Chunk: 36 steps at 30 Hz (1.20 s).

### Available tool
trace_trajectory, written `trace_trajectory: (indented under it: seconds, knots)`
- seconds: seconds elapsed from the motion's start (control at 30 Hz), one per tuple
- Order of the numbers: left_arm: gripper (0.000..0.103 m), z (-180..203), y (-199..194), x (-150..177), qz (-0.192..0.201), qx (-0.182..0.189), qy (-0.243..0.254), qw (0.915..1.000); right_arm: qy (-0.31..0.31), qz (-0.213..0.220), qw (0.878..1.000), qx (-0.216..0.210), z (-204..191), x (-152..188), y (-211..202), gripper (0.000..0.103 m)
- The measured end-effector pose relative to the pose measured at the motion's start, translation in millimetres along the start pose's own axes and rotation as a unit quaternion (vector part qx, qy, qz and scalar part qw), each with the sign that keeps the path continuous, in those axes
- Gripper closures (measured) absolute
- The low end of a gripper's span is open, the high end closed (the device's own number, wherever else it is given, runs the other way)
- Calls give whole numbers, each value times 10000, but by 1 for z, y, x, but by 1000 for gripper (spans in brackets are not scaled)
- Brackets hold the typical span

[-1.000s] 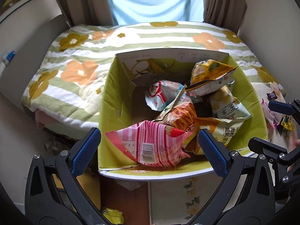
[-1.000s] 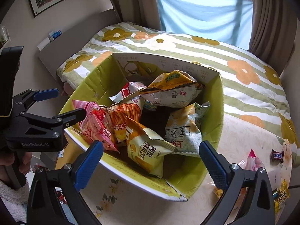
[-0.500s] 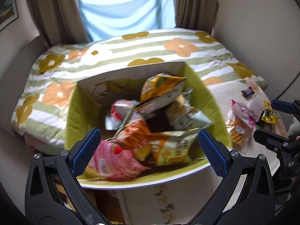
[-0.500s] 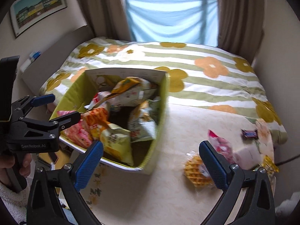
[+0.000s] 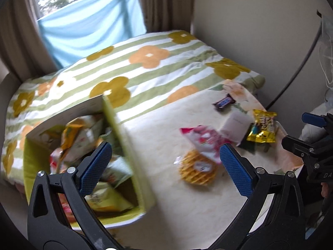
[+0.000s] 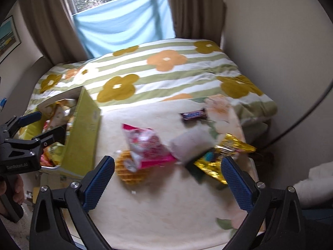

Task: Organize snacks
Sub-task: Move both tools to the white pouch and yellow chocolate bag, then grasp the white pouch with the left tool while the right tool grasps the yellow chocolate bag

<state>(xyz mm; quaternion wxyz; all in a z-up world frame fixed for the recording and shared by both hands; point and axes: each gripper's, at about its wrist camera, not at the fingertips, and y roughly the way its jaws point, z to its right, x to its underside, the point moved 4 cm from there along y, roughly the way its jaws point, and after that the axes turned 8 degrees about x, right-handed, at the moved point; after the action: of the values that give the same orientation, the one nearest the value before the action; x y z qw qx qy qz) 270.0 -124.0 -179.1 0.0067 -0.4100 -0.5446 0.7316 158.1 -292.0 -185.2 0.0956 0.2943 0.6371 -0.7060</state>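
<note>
Both hand-held grippers are hanging released and empty above a cream table top (image 6: 166, 212), jaws spread wide. The left gripper (image 5: 166, 166) is hovering near the left edge, one blue pad over the green cardboard box (image 5: 129, 145), which is sitting at the table's left edge and is already crowded with crinkly snack bags. The right gripper (image 6: 168, 179) is hovering over the loose snacks lying towards the right edge, well apart from the box.

Those snacks are lying in a tight cluster: a round golden waffle in clear wrap (image 6: 129, 170) is sitting partly under a pink-and-white plastic bag (image 6: 145, 145), a pale grey flat packet (image 6: 191, 143) is touching the bag's right side, and a shiny gold foil bag (image 6: 226, 150) is overlapping the packet close to the right edge. A small dark wrapped candy bar (image 6: 193, 114) is lying alone nearer the far edge, beside the green-striped flowered bedcover (image 6: 166, 70).

Both views are smeared by motion, so label detail is unreadable.

Judging the risks: since the pieces are overlapping, closing on the pink bag could pinch the waffle wrap too and drag or drop it. The foil bag looks slippery and could be nudged off the right edge. The box looks nearly full, so another bag might slide off the heap or over its rim.
</note>
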Motion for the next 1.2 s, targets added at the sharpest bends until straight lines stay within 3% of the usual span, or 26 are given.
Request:
trace_trajectory:
  seconds: [0.3,0.5,0.77,0.9,1.2]
  knots:
    - [0,95,61,-33,-351,452,779,9953,723,-256,9969,-177,84,16,23,1]
    - [1,125,118,-37,-953,788,1177,9853,1278,-522,9898,-355,112,24,57,1]
    - [1,139,187,-25,-1707,1166,1741,9628,1569,-682,9847,-326,108,31,92,8]
    - [10,143,214,-20,-1974,1315,1949,9517,1828,-769,9796,-329,108,33,111,14]
    - [22,146,243,-9,-2236,1611,2077,9386,2070,-851,9745,-170,107,32,134,16]
